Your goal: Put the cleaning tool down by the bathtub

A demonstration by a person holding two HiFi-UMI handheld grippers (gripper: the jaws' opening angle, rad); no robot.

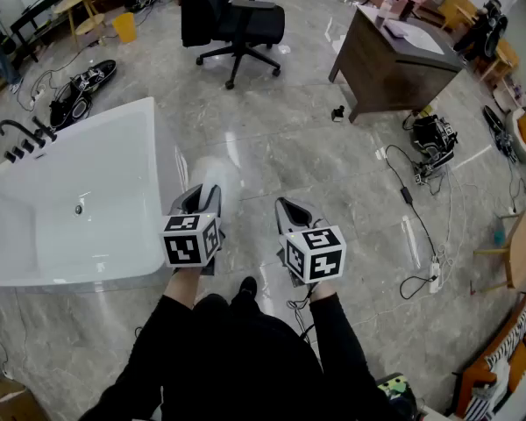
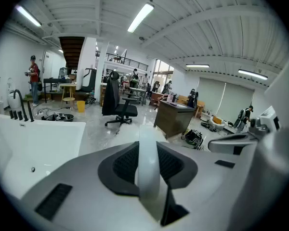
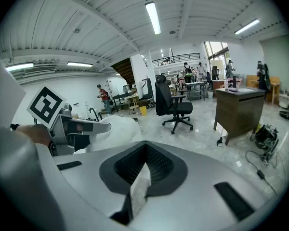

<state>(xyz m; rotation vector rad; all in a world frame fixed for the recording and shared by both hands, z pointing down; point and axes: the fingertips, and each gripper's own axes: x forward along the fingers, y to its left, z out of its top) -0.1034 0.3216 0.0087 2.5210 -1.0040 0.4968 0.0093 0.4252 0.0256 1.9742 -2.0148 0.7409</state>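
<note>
Two grippers are out in front of us, both tipped a bit downward, and only the left gripper (image 1: 202,197) matters for the job right now. Its jaws are clamped on the cleaning tool (image 2: 147,163). A smooth white strip runs straight out between them, and the soft white head (image 1: 214,170) hangs just past the jaw tips.

The bathtub (image 1: 114,117) sits off to the left of those jaws, close beside them but not under them. So the head is over bare floor (image 1: 333,160) next to the tub's corner. We reckon that's deliberate, since the task wants it down by the tub, not in it. Nothing's set down yet though; the tool looks off the floor as far as we can tell.

The right gripper (image 1: 292,210) hangs beside the left, clear of the tool, with its jaws pinched on a thin pale sliver (image 3: 138,190) we can't identify. Looks like it's just parked out of the way. Next bit, we'd guess, is lowering the left and letting go.
</note>
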